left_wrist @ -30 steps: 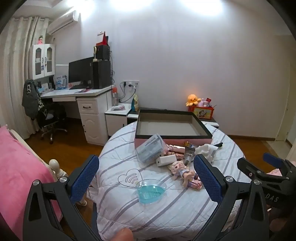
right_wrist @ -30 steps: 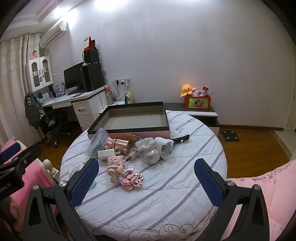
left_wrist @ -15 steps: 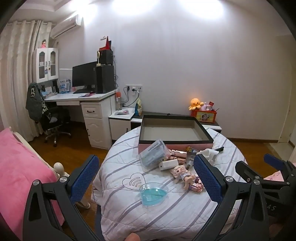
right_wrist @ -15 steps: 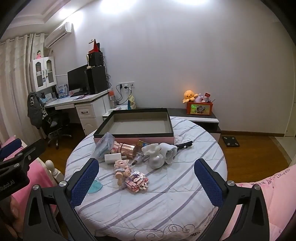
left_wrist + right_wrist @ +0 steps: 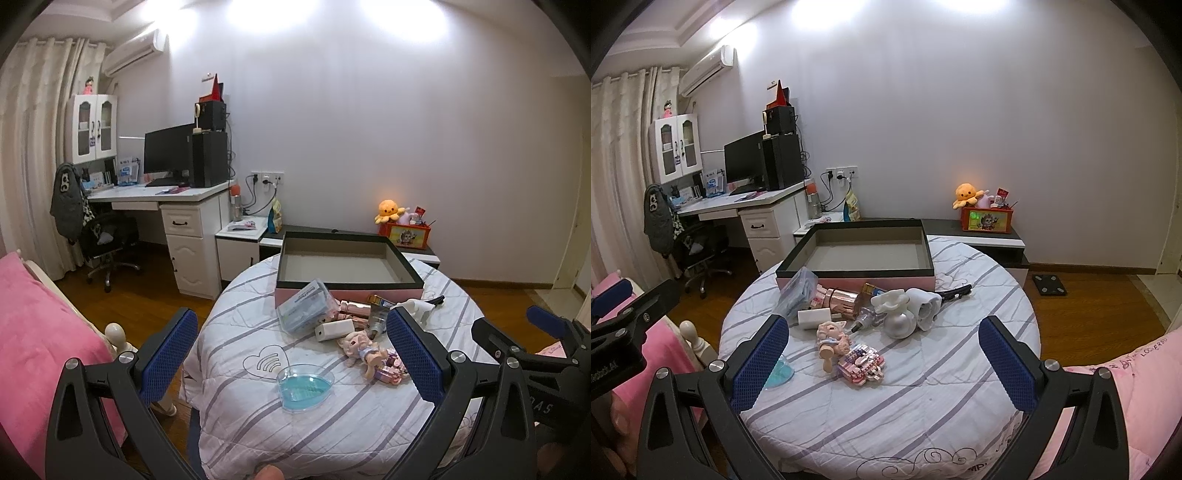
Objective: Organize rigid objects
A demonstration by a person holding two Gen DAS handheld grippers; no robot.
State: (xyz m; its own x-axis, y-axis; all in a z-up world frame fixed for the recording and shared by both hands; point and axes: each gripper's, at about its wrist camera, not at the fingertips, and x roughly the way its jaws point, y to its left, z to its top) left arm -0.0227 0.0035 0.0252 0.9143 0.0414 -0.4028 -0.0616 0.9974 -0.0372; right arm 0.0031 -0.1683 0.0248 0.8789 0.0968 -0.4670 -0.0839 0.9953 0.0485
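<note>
A round table with a striped cloth [image 5: 923,387] holds an open empty pink box with a black rim [image 5: 857,254] [image 5: 347,264]. In front of it lie a clear plastic case [image 5: 306,306], a white block [image 5: 334,328], a rose-gold bottle [image 5: 842,301], a doll figure [image 5: 833,338] [image 5: 360,347], a pink brick model [image 5: 860,365], a silver ball with white pieces [image 5: 899,323] and a blue heart dish [image 5: 304,386]. My left gripper [image 5: 291,354] and right gripper [image 5: 882,363] are both open and empty, held back from the table.
A white desk [image 5: 177,206] with monitor and a black chair [image 5: 107,240] stand at the left. A low cabinet with toys [image 5: 986,221] is behind the table. Pink bedding lies at the left [image 5: 37,332] and right [image 5: 1126,387]. A scale [image 5: 1049,284] lies on the wooden floor.
Both grippers have drawn back and risen a little, so the table looks smaller and lower. Nothing on the table has moved.
</note>
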